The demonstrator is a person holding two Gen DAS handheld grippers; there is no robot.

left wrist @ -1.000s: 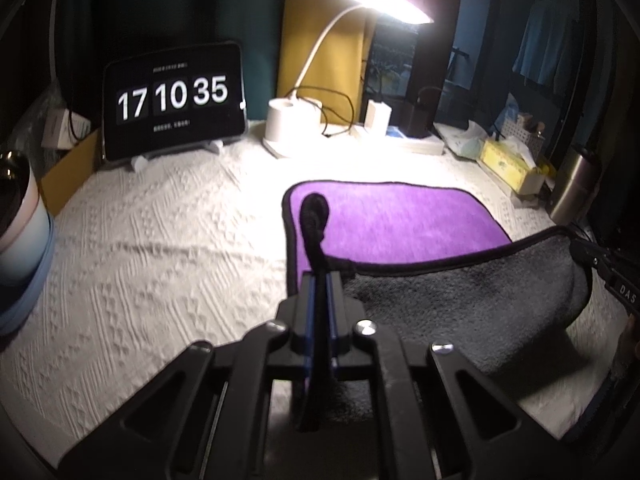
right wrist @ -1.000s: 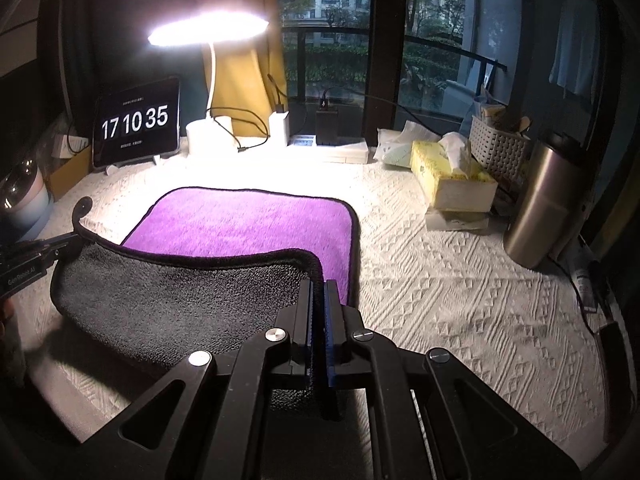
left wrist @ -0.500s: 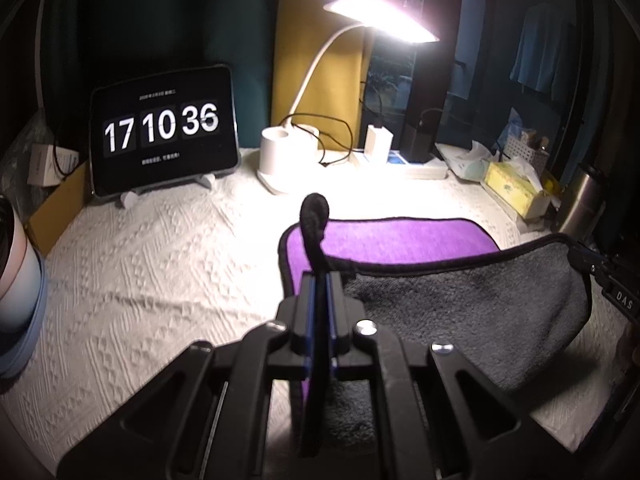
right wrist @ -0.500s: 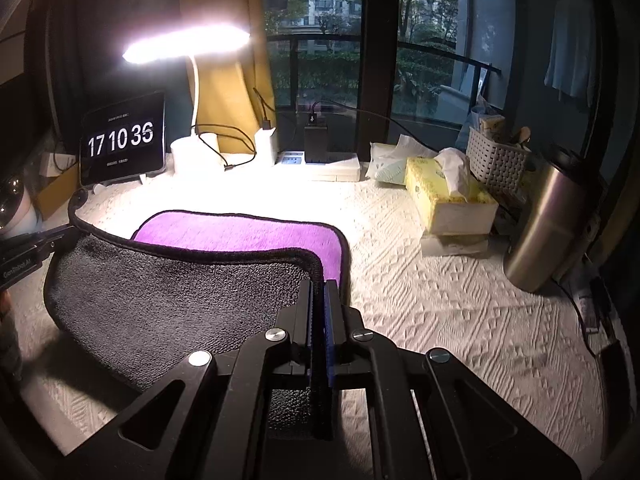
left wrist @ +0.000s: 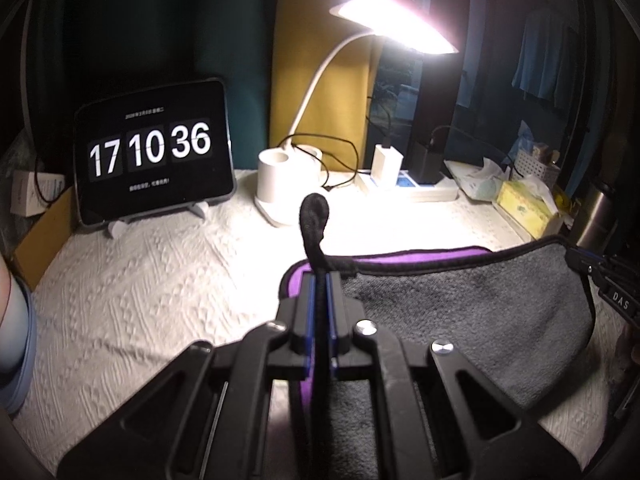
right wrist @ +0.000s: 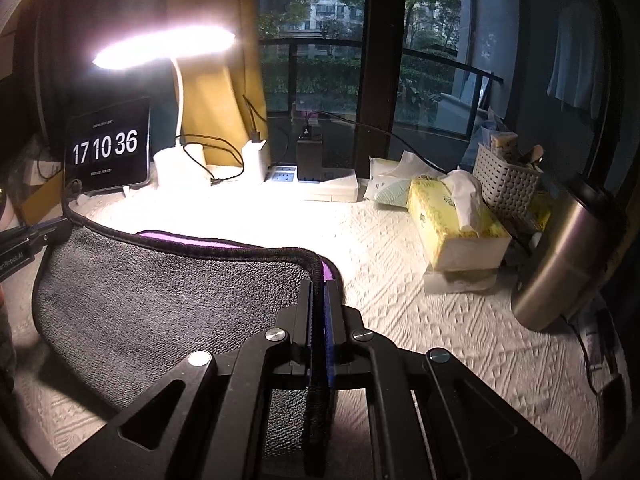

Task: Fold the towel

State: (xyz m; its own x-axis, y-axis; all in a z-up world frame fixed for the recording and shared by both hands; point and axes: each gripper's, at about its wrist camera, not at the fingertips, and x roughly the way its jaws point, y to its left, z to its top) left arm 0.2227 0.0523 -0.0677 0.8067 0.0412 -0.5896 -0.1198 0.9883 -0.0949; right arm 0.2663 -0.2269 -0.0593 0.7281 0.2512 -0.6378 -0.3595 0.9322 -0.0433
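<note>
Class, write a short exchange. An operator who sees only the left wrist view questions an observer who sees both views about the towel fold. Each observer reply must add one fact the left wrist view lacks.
Operator: My left gripper is clamped on the towel edge. Is the right gripper holding too?
Observer: Yes. The right gripper has its jaws shut on the towel's other lifted corner, with the black hem between them.
Operator: Anything crowding the towel on that side?
Observer: No. Bare tablecloth separates the towel from the yellow tissue box, which sits on a flat white pack.
</note>
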